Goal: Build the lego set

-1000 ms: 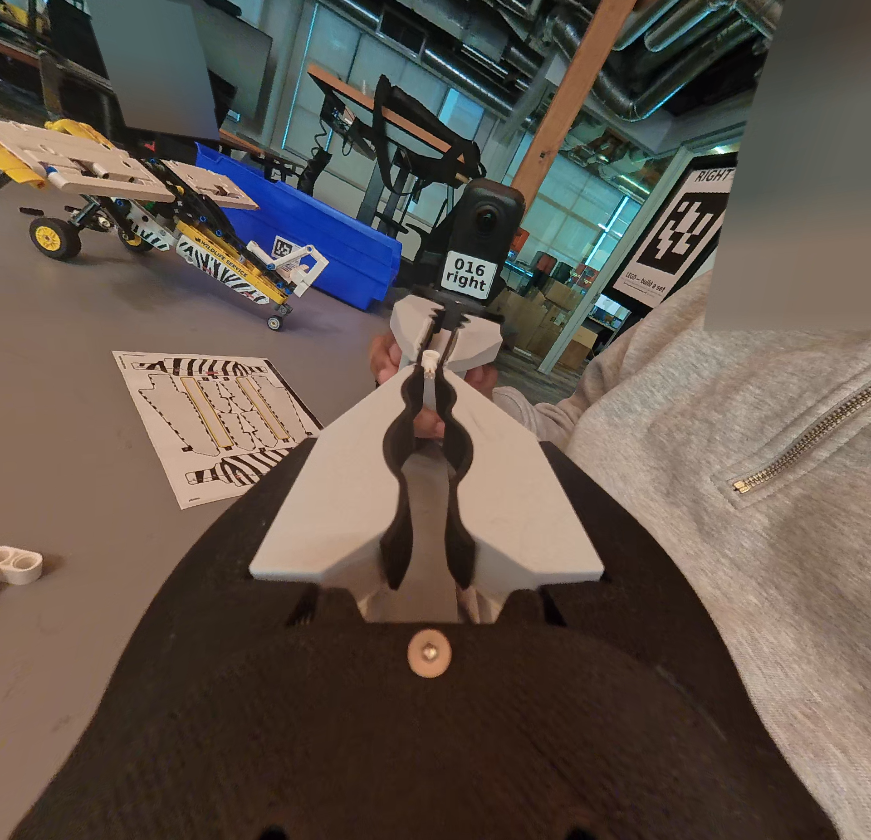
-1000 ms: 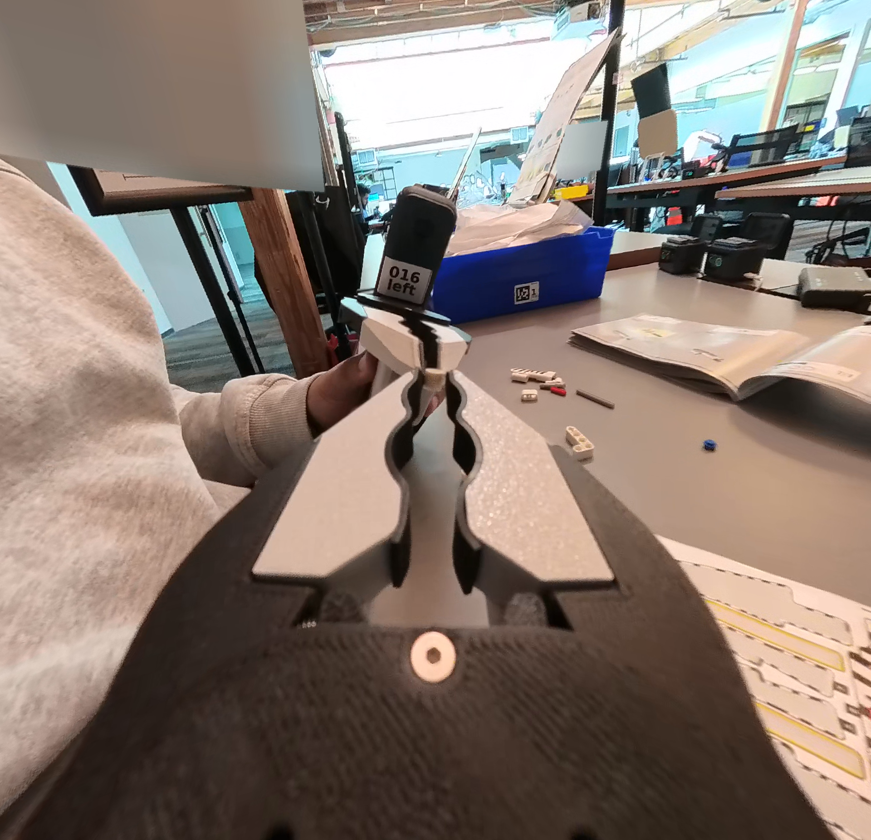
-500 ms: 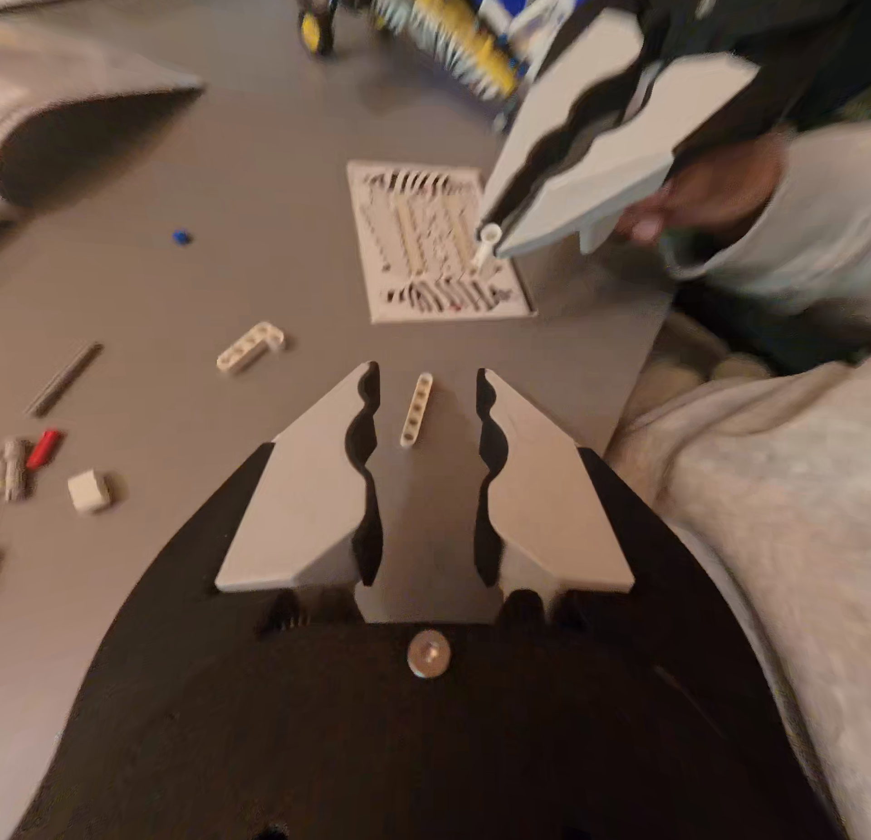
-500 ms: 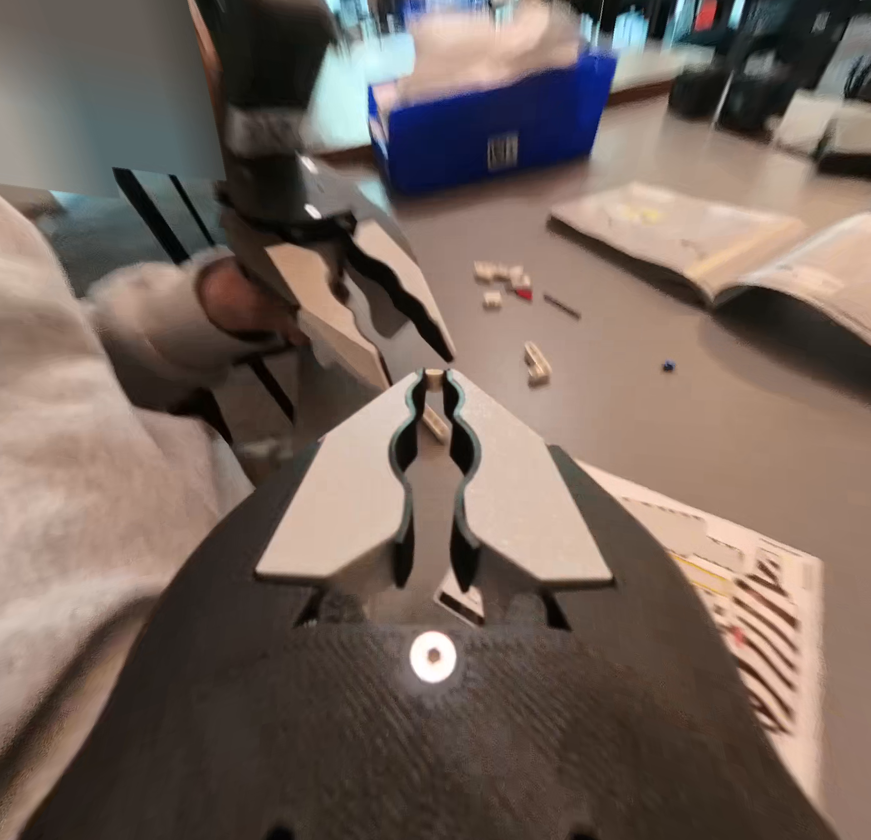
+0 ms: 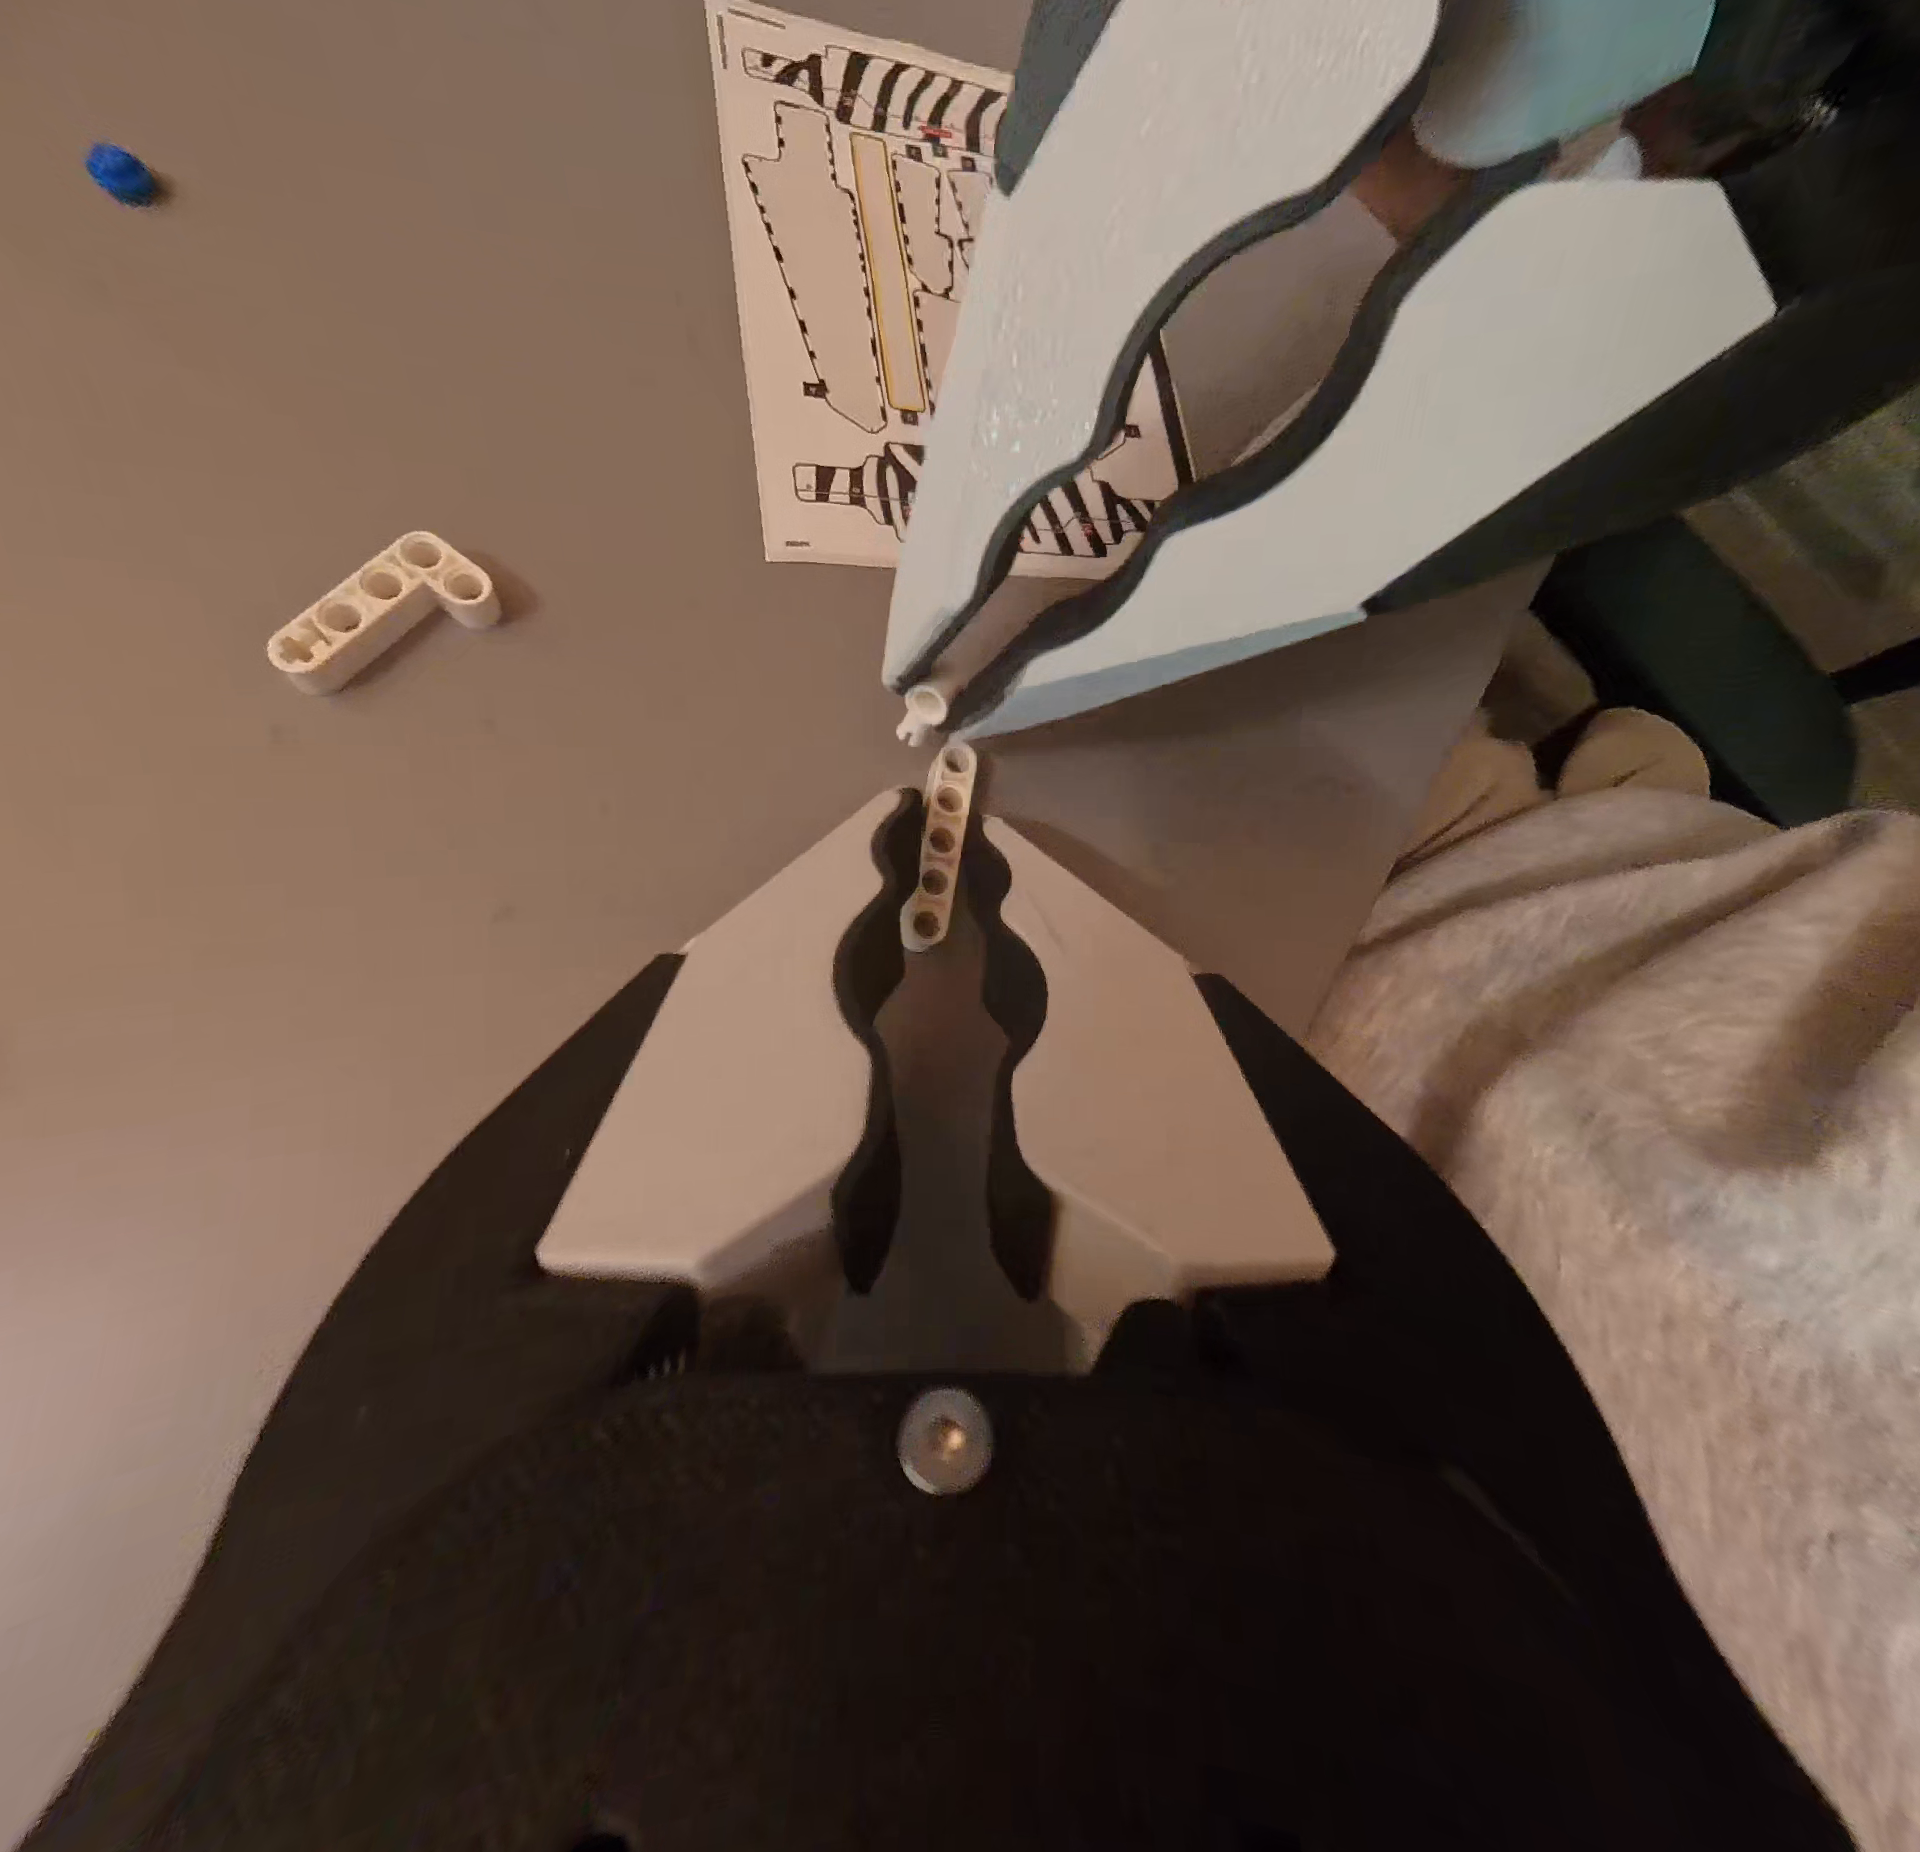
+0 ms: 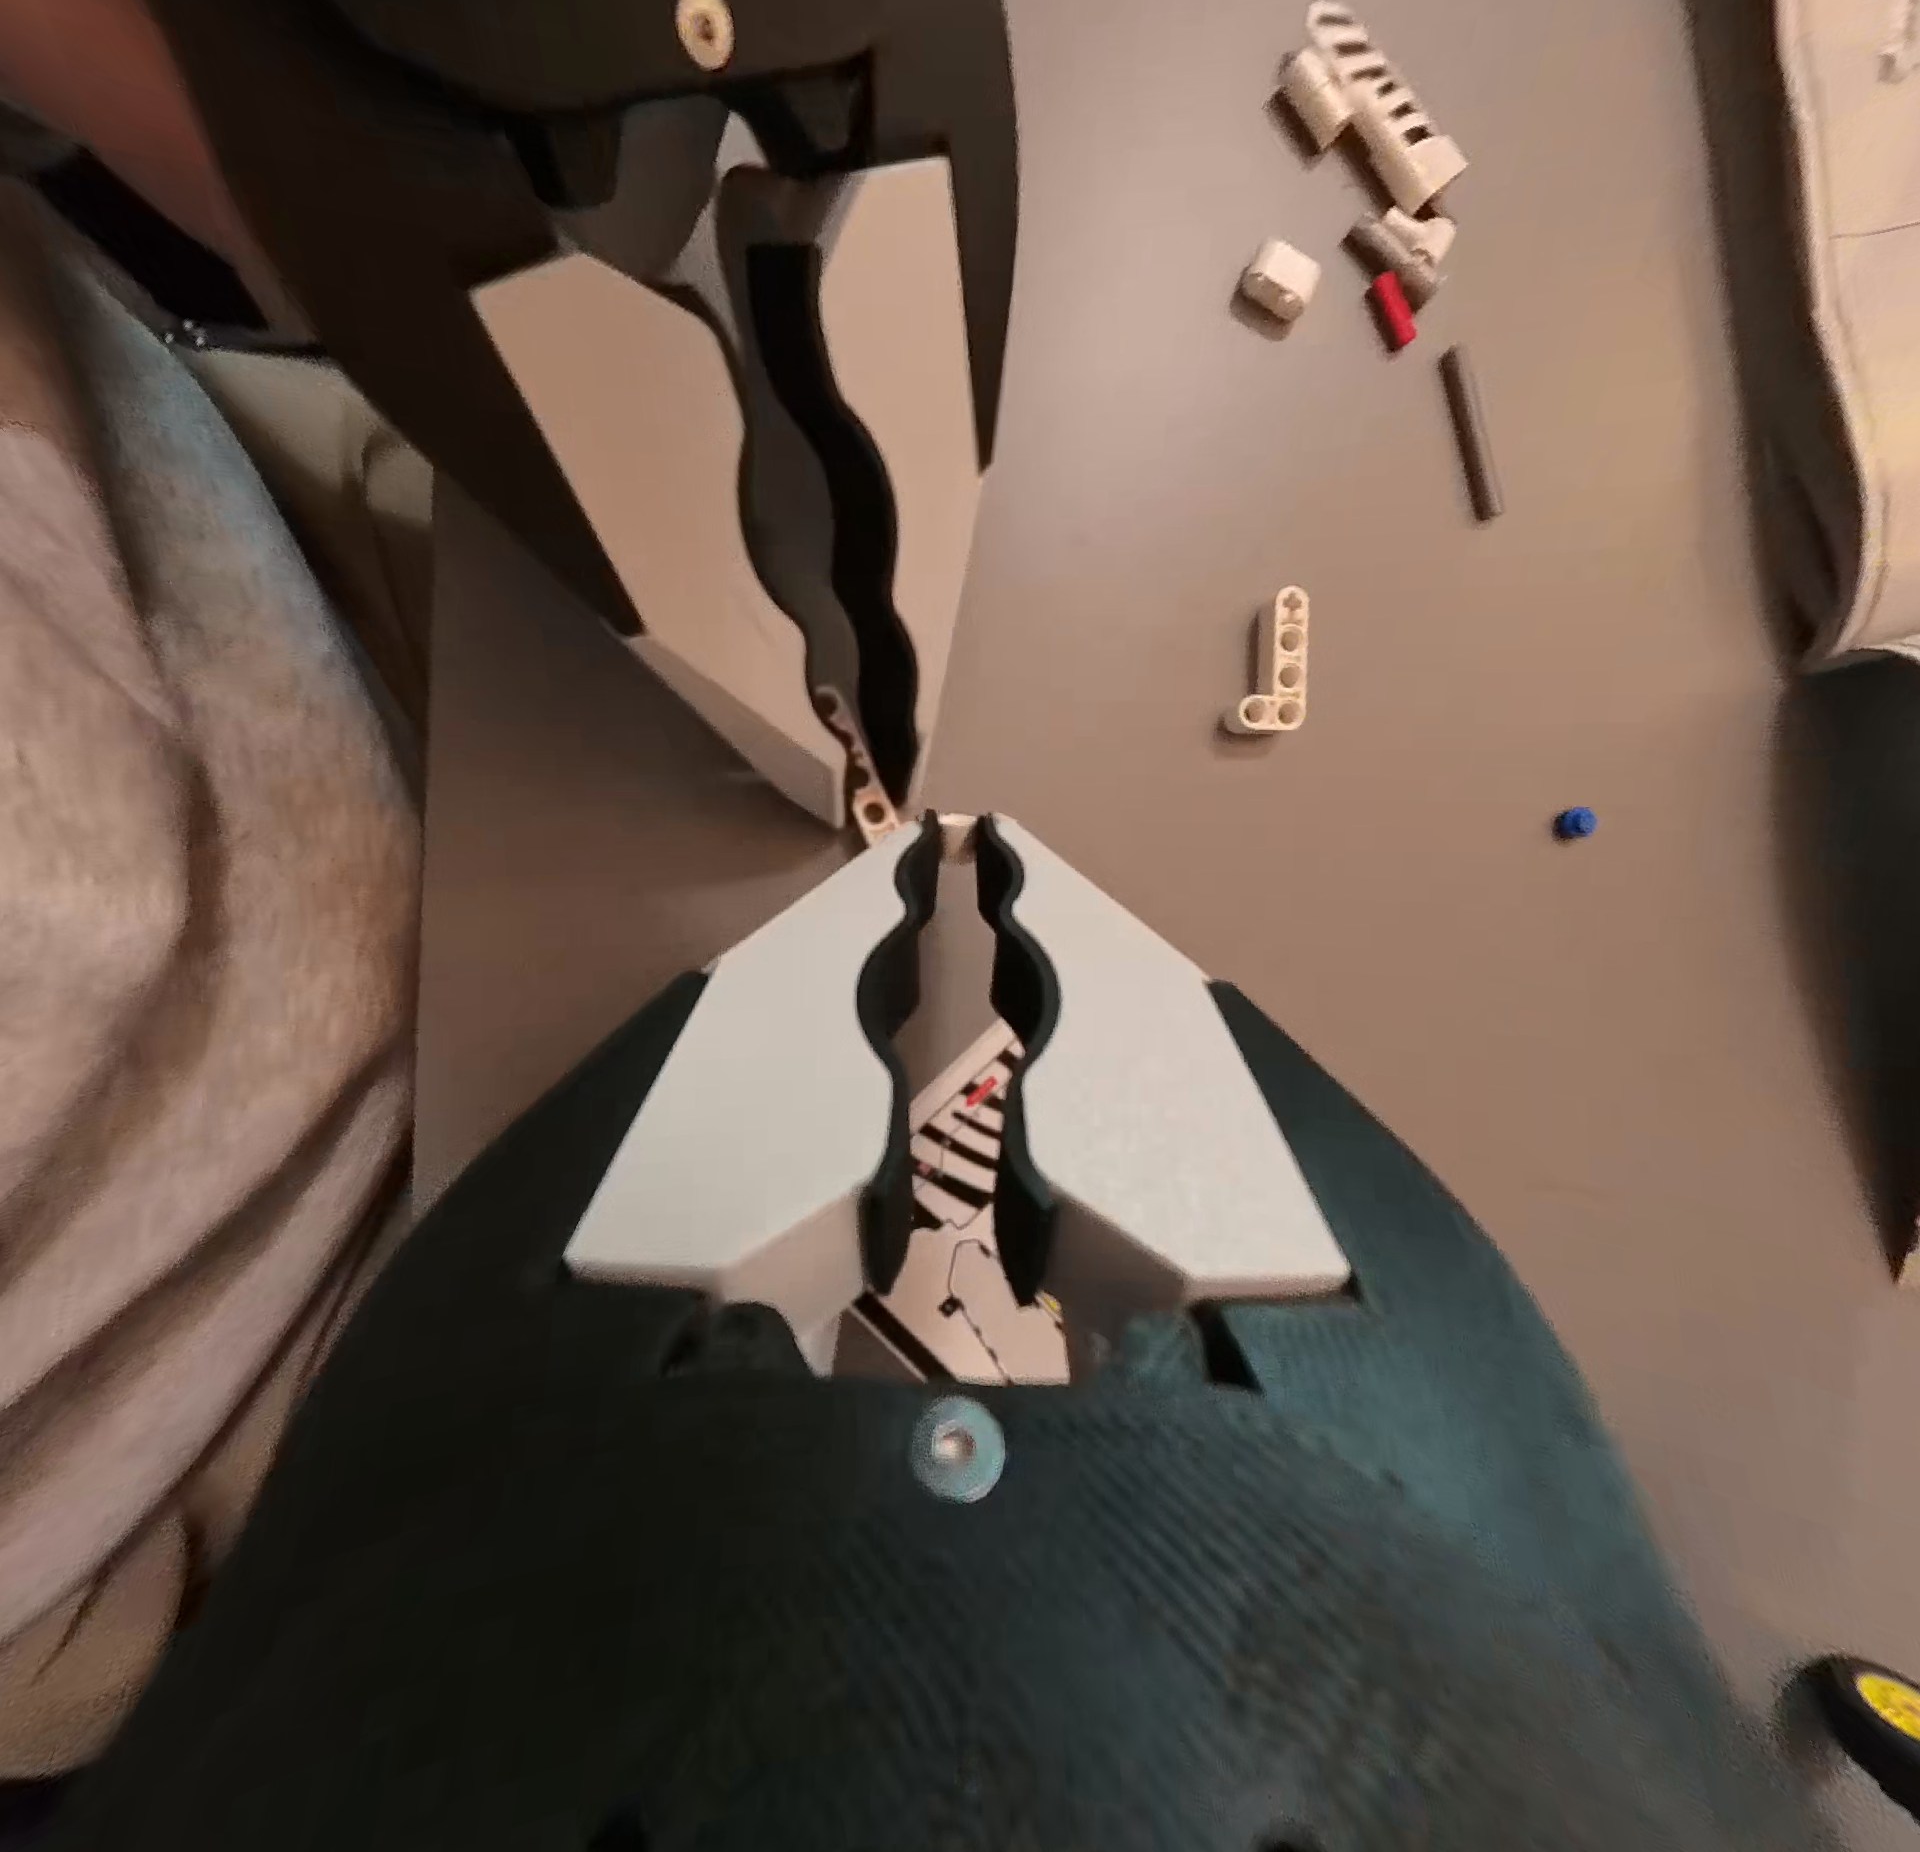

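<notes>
The step in hand looks like joining two small Lego parts. In the left wrist view, the left gripper [image 5: 932, 815] sits at the middle of the frame. Its fingers are nearly closed at the tips around a thin white beam with holes [image 5: 935, 852], which lies on or just over the grey counter [image 5: 416, 867]; I cannot tell which, or whether the grip is firm yet. The right gripper [image 5: 925, 706] comes in from the upper right. Its fingers are squeezed tight on a small white pin [image 5: 923, 709], and the pin's tip is just above the beam's top end.

I think the next move is to line the pin up with the end hole and push it in gently, while the beam stays steady.

In the right wrist view the pin [image 6: 956, 834] is mostly hidden between the fingertips. The zebra-striped sticker sheet [image 5: 862, 275] is partly covered by the right gripper. A white L-shaped beam [image 5: 384, 607] and a blue stud [image 5: 120, 171] lie to the left.
</notes>
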Demonstrator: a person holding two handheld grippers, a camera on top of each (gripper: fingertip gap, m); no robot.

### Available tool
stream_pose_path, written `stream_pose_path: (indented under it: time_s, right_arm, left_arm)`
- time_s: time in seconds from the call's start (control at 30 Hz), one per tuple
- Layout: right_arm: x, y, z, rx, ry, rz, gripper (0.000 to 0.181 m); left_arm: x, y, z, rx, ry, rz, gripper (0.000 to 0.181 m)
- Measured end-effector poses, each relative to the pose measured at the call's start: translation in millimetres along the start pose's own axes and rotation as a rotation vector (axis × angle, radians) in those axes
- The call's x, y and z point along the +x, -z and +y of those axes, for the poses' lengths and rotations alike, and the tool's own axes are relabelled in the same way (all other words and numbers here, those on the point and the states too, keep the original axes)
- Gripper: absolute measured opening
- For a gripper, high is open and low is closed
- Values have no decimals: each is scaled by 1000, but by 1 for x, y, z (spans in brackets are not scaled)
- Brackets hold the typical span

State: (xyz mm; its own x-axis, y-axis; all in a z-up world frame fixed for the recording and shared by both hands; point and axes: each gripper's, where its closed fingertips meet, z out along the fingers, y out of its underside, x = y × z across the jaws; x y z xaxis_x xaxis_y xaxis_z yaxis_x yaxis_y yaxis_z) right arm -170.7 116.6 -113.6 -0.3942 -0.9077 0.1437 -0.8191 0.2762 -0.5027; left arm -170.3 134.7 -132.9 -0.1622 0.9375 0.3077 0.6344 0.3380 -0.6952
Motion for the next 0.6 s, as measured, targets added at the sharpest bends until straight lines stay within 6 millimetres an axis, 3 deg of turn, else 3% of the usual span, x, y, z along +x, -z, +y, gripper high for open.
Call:
stream_pose_path:
  time_s: [0.6]
  right_arm:
    - [-12, -1, 7, -93, 195, -71, 6]
  left_arm:
    - [1, -1, -1, 0, 41, 42, 6]
